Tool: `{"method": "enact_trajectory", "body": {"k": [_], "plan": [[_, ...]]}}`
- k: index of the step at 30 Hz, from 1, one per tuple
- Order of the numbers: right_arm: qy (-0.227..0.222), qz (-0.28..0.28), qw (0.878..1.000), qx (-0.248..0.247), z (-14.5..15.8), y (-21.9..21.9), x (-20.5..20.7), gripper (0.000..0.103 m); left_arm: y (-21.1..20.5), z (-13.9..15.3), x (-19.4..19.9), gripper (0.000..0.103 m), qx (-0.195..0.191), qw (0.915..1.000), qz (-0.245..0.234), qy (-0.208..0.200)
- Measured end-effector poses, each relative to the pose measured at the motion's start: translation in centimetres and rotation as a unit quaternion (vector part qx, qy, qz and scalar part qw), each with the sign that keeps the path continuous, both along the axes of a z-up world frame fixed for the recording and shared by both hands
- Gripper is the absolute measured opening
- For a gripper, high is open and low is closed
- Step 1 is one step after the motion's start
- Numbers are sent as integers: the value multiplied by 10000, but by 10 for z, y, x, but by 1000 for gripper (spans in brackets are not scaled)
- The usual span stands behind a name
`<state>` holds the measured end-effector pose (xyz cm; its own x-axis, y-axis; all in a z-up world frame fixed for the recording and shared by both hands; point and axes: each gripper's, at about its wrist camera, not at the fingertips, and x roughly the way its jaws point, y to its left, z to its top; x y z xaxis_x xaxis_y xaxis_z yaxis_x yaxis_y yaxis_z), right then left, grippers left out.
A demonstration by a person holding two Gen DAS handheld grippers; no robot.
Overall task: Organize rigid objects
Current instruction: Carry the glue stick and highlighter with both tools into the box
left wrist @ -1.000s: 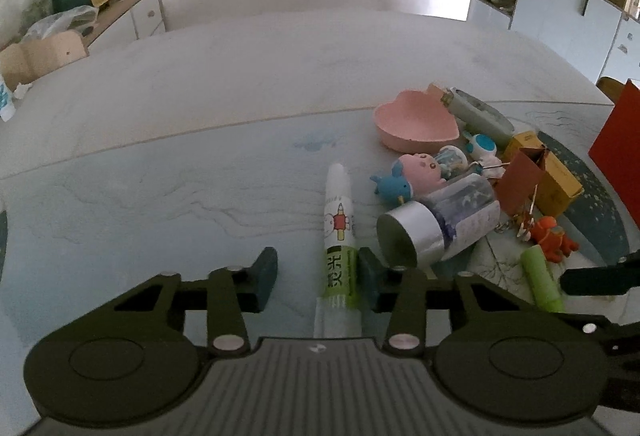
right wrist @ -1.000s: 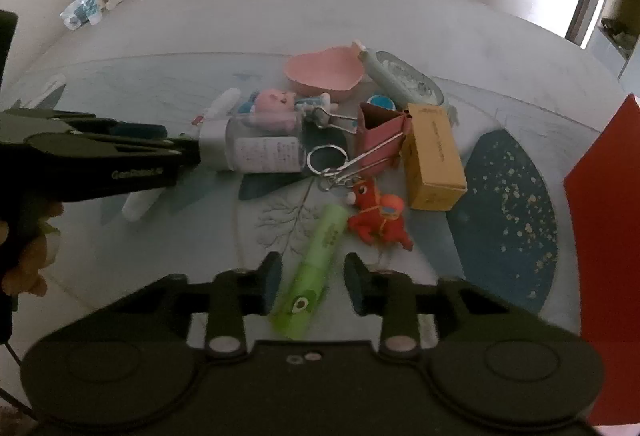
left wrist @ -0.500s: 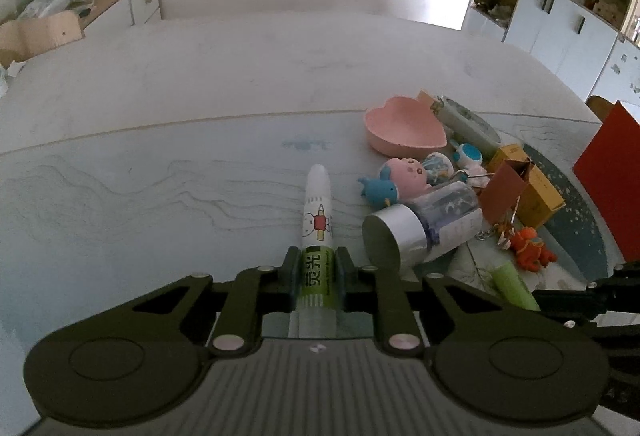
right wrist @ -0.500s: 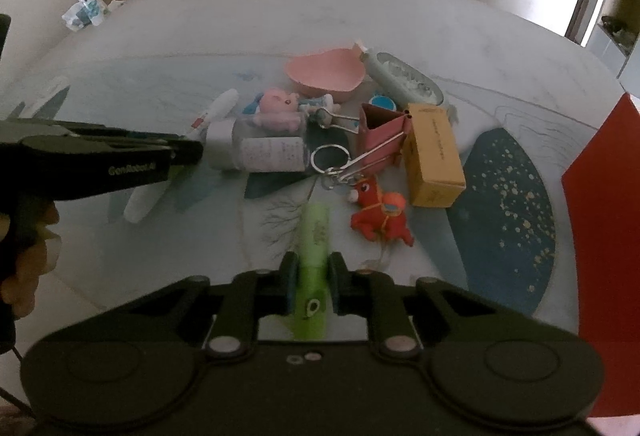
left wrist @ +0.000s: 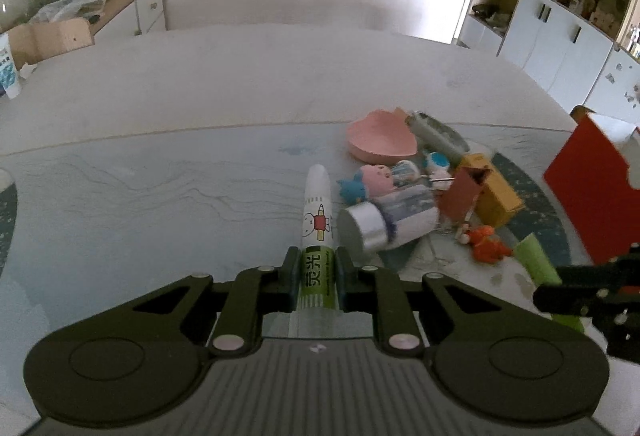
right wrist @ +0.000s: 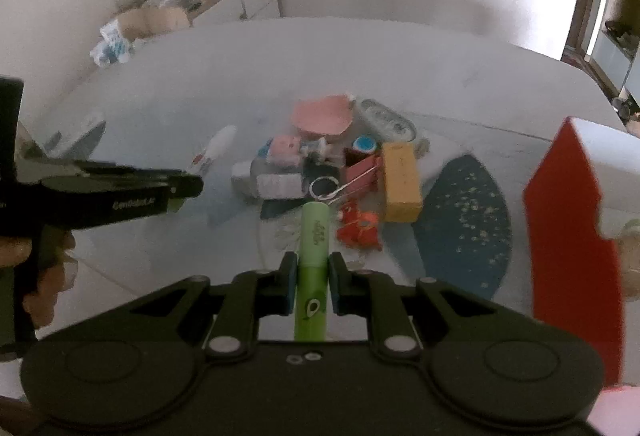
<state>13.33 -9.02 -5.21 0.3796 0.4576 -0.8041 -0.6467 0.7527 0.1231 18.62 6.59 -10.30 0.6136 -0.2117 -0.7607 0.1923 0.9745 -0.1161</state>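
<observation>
the left gripper (left wrist: 316, 272) clamps the green-labelled end of a white glue tube with a cartoon print (left wrist: 317, 224), nose toward the clutter on the pale marbled table (left wrist: 160, 172). the right gripper (right wrist: 313, 284) clamps a light green plastic tube (right wrist: 314, 256) short of the red toy figure (right wrist: 358, 228).

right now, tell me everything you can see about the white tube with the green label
The white tube is a slim plastic-looking cylinder with a rounded white far end. A cartoon rabbit with a red pencil is printed mid-body, and a green band with white characters wraps the near part. It is clamped at that green band between the pads of the left hand-held gripper, pointing away from the camera. Its far end lies beside the silver-capped bottle; whether they touch is unclear.
</observation>
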Motion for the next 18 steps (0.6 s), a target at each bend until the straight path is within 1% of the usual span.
{"method": "enact_trajectory", "body": {"k": [3, 10, 15, 18], "plan": [[-17, -64, 9999, 147, 15, -15, 3, 16, -5, 13, -6, 17, -54, 10000, -23, -19], [-72, -265, 9987, 427, 42, -57, 15, 16, -31, 44, -18, 17, -163, 9998, -125, -59], [-113, -444, 9976, 510, 56, -94, 28, 16, -64, 66, -23, 17, -283, 9992, -228, -152], [-138, -510, 9972, 532, 61, -116, 36, 16, -88, 79, -26, 17, -343, 9984, -373, -240]]}}
